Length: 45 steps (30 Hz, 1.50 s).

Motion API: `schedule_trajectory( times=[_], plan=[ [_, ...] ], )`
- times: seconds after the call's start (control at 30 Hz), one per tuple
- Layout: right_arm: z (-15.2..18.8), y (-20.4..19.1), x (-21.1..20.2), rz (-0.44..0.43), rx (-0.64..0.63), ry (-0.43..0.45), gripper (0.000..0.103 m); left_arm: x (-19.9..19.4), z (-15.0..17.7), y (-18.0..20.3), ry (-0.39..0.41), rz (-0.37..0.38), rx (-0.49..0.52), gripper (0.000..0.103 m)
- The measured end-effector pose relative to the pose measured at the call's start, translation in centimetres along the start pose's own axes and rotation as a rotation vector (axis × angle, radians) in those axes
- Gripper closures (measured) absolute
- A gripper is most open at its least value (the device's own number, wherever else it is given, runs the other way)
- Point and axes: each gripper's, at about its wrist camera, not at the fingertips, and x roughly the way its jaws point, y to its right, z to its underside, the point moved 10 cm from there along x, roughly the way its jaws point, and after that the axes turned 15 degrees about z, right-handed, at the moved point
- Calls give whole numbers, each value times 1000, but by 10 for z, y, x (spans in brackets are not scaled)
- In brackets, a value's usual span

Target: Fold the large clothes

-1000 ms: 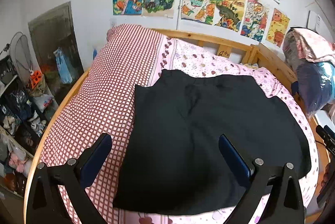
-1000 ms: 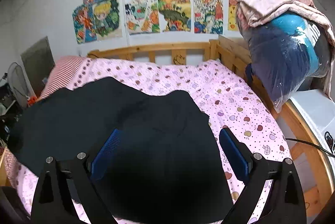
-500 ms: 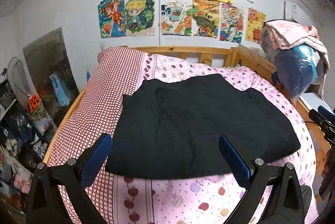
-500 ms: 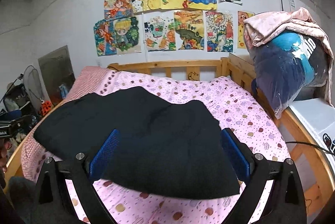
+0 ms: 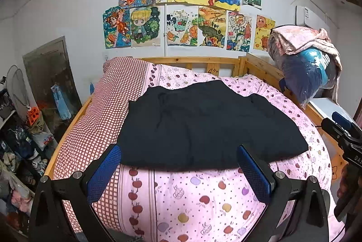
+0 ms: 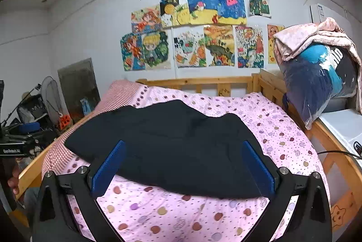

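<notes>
The garment point(image 5: 203, 124) is dark and lies spread on the bed point(image 5: 203, 196), across the pink fruit-print cover, with its left edge over the red-checked bedding point(image 5: 97, 119). It appears as one broad, flat, roughly rectangular block; a seam or drawstring line runs down near its left side. I judge that it has been laid out and perhaps folded once. I cannot tell how many layers it has. Further folds to a compact packet remain, if any are needed.

My left tool point(image 5: 178, 171) is wide open and holds nothing. It hangs off the near edge of the garment, apart from the cloth, pointing along the bed toward the headboard point(image 5: 199, 61). My right tool point(image 6: 183, 169) is also wide open and empty. It sits in the same pose near the garment's near-right edge, clear of the fabric.

Each tool is visible at the margin of the other's view, at the outer sides of the garment.

A bagged bundle point(image 5: 305, 74) sits beyond the garment's right side on the bed rail. Drawings point(image 5: 192, 11) hang on the wall above the headboard.
</notes>
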Motion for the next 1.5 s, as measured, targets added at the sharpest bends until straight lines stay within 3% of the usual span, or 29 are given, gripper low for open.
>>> schedule_trajectory(
  times=[0.43,0.77,1.07,1.3,1.5],
  plan=[
    [25,-12,-32,-53,23,7,2,-33,26,11,68,7,-17,0],
    [42,-10,-53,-13,21,25,2,-61,42,19,134,-44,7,0],
    [56,-17,-70,-13,-9,26,2,-70,57,24,125,-40,13,0],
    [65,-14,-90,25,-7,88,2,-78,77,21,175,-54,-15,0],
    [79,-12,-94,45,-10,92,2,-78,92,22,190,-50,-23,0]
  ],
)
